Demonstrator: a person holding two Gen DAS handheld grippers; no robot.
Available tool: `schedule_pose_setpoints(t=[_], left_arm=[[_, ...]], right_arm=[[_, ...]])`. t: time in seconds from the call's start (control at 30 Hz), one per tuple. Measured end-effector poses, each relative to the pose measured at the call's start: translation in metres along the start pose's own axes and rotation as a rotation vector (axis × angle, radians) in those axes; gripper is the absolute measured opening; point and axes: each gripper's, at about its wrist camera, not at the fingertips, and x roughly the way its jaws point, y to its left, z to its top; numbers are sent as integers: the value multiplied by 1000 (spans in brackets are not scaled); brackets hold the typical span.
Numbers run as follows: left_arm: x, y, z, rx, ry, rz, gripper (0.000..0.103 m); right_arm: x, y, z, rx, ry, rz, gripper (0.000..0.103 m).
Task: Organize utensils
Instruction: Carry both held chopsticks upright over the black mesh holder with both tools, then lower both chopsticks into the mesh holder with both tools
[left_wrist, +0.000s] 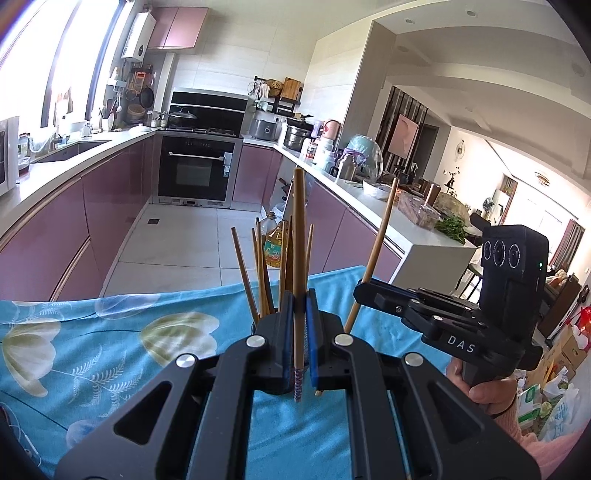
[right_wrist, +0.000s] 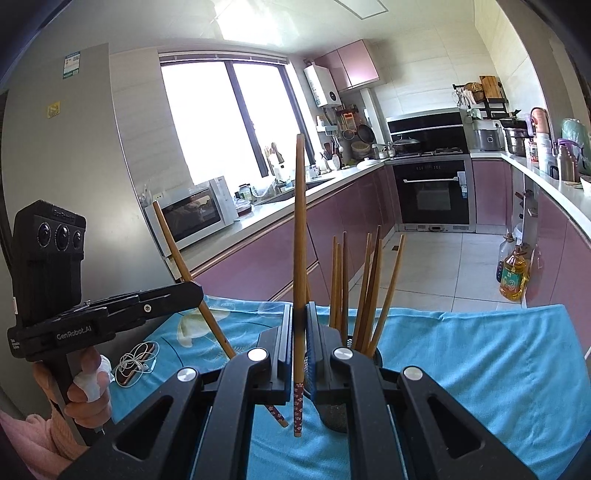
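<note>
- Left tongs (left_wrist: 300, 325) clenched on one wooden chopstick (left_wrist: 298, 258), held upright at frame centre, patterned end hanging below the pads.
- Right tongs (right_wrist: 300, 332) likewise clamped on a second chopstick (right_wrist: 299, 240), near vertical, tip high in the frame.
- Each handle gripped from below by a hand (right_wrist: 86, 391), pink sleeve at the wrist.
- More chopsticks standing in a dark mesh holder (right_wrist: 334, 415), just right of centre, possibly touching the right tongs.
- Blue floral cloth (left_wrist: 92, 339) over the worktop; phone with earphones (right_wrist: 135, 363) at lower left.
- Pink-fronted kitchen behind, oven (left_wrist: 197, 171) at upper centre.
</note>
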Motion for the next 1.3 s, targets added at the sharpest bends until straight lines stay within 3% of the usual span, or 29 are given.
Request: schedule_pose_setpoints(t=[0.6, 1.3], left_arm=[[1, -1, 21, 3, -58, 5, 7], [29, -1, 21, -24, -20, 37, 7]], right_arm=[[1, -4, 17, -1, -40, -19, 6], [18, -14, 24, 24, -29, -54, 6]])
